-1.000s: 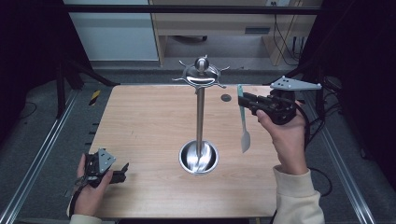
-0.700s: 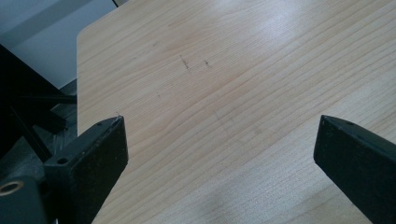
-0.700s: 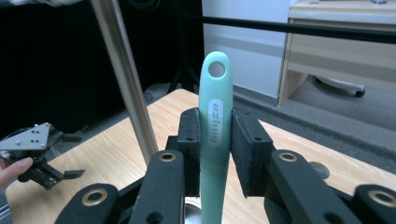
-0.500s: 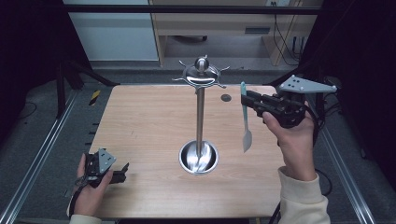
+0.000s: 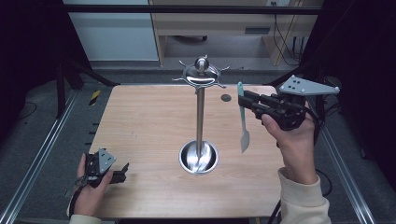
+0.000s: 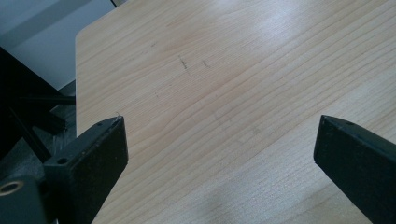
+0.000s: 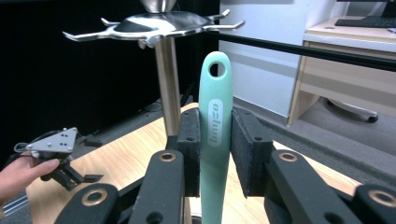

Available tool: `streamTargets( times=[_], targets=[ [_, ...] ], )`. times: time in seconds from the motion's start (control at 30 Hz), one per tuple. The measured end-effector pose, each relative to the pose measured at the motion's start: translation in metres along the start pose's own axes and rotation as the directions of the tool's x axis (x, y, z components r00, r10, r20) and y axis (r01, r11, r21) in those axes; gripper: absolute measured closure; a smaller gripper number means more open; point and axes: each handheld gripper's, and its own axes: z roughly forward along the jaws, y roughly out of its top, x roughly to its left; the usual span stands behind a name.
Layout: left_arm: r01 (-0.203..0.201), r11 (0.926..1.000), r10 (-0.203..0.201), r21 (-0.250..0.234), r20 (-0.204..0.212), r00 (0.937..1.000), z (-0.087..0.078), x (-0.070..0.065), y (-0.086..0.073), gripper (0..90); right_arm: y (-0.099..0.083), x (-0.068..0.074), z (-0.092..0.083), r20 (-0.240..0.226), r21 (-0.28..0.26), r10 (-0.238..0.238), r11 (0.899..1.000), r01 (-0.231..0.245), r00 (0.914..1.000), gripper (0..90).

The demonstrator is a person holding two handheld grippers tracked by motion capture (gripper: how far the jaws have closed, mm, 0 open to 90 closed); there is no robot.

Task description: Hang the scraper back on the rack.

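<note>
Beside the rack (image 5: 201, 112), right claw (image 5: 242, 100) grips a spatula (image 5: 243, 122).

Wooden table (image 5: 140, 121), steel utensil stand (image 5: 200, 116) on it

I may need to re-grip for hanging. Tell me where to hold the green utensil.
Keep the right gripper on the green utensil at mid-handle, pads on its flat sides, coming from the side. It hangs upright, and this likely leaves the hole at its top free for a hook on the stand.
</note>
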Motion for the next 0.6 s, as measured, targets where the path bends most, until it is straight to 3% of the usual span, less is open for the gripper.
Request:
streamTargets(
  times=[0.6],
  targets=[
    [-0.014,0.9999,0.014,-0.005,0.001,0.9999,0.0005,-0.0009,0.0015,2.7,0.0050,0.0101,-0.0033,-0.068,-0.048,-0.029,0.999,0.025,0.9973,74.1]
  ],
)
